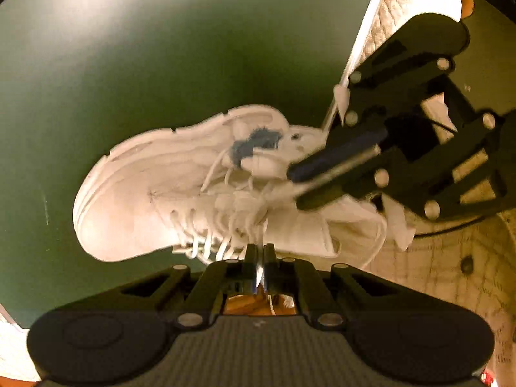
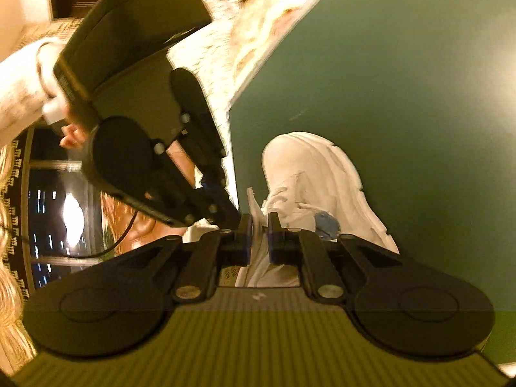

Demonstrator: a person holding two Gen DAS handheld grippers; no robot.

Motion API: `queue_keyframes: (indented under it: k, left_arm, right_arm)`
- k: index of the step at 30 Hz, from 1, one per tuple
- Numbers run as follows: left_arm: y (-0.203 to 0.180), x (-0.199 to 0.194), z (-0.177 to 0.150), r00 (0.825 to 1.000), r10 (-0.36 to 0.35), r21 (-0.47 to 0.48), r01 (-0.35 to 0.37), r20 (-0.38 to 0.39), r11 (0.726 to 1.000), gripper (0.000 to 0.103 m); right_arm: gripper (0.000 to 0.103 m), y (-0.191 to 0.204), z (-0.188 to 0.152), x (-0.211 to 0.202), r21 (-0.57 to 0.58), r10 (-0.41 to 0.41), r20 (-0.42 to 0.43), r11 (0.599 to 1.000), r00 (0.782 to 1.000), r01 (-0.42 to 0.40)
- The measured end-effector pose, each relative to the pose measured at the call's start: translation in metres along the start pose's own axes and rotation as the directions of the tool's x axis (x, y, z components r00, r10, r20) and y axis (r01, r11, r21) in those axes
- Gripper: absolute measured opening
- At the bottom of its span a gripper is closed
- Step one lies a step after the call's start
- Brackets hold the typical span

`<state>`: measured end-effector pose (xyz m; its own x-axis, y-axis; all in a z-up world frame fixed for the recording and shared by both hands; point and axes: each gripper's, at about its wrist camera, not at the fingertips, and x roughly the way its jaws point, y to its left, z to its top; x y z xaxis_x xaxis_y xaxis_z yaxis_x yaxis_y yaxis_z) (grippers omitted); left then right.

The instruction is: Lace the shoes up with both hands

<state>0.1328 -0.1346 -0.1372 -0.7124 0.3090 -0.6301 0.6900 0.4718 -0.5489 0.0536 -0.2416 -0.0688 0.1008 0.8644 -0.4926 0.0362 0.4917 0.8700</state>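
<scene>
A white sneaker (image 1: 145,193) lies on the green tabletop (image 1: 129,48), toe toward the left in the left wrist view. Its white laces (image 1: 206,242) cross the lower eyelets. My left gripper (image 1: 260,251) is shut on a thin white lace strand (image 1: 260,271) right at the shoe's near side. My right gripper (image 1: 295,188) comes in from the right at the shoe's opening, beside a blue patch (image 1: 254,143). In the right wrist view the right gripper (image 2: 259,225) is shut on a white strip of the shoe's upper (image 2: 254,206), with the left gripper (image 2: 232,216) just to its left.
The table's pale edge (image 2: 245,80) runs diagonally close behind the shoe, with patterned floor (image 1: 451,274) beyond it. A person's cream sleeve (image 2: 22,80) and hand (image 2: 72,138) hold the left gripper. Bare green surface (image 2: 419,80) extends past the shoe's toe (image 2: 290,148).
</scene>
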Motion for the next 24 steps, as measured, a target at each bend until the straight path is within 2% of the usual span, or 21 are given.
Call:
queue_keyframes:
  k: [3, 6, 9, 12, 15, 16, 18, 21, 24]
  left_arm:
    - [-0.010, -0.007, -0.010, 0.993, 0.022, -0.005, -0.021, 0.118, 1.000, 0.003]
    - [-0.024, -0.007, -0.024, 0.973, 0.092, -0.005, -0.093, 0.212, 0.996, 0.003]
    - [-0.032, -0.005, -0.039, 0.944, 0.146, -0.074, -0.129, 0.297, 0.989, 0.003]
    - [-0.040, -0.005, -0.052, 0.913, 0.188, -0.119, -0.155, 0.361, 0.981, 0.003]
    - [-0.047, -0.010, -0.062, 0.886, 0.227, -0.145, -0.183, 0.405, 0.972, 0.003]
    - [-0.048, -0.011, -0.064, 0.879, 0.230, -0.158, -0.179, 0.418, 0.971, 0.003]
    - [-0.046, -0.012, -0.069, 0.874, 0.223, -0.184, -0.157, 0.431, 0.970, 0.003]
    - [-0.043, -0.013, -0.074, 0.877, 0.219, -0.210, -0.140, 0.427, 0.968, 0.003]
    - [-0.038, -0.004, -0.079, 0.887, 0.206, -0.213, -0.126, 0.413, 0.969, 0.003]
  right_arm:
    - [0.015, 0.009, 0.005, 0.001, -0.097, 0.009, -0.028, 0.995, 1.000, -0.011]
    - [0.016, 0.014, 0.011, 0.004, -0.176, -0.001, -0.052, 0.984, 0.999, -0.008]
    - [0.023, 0.010, 0.021, 0.002, -0.211, 0.035, -0.088, 0.976, 0.995, -0.053]
    - [0.025, -0.009, 0.039, -0.013, -0.188, 0.093, -0.049, 0.977, 0.994, -0.101]
    - [0.026, -0.040, 0.065, -0.020, -0.129, 0.055, -0.008, 0.990, 0.998, -0.055]
    - [0.028, -0.045, 0.072, -0.017, -0.146, 0.032, -0.021, 0.989, 0.999, -0.035]
    - [0.028, -0.044, 0.080, -0.004, -0.219, 0.001, -0.088, 0.976, 0.996, -0.020]
    - [0.028, -0.038, 0.088, 0.009, -0.248, 0.021, -0.155, 0.967, 0.988, -0.060]
    - [0.028, -0.031, 0.094, 0.008, -0.189, 0.091, -0.195, 0.973, 0.977, -0.129]
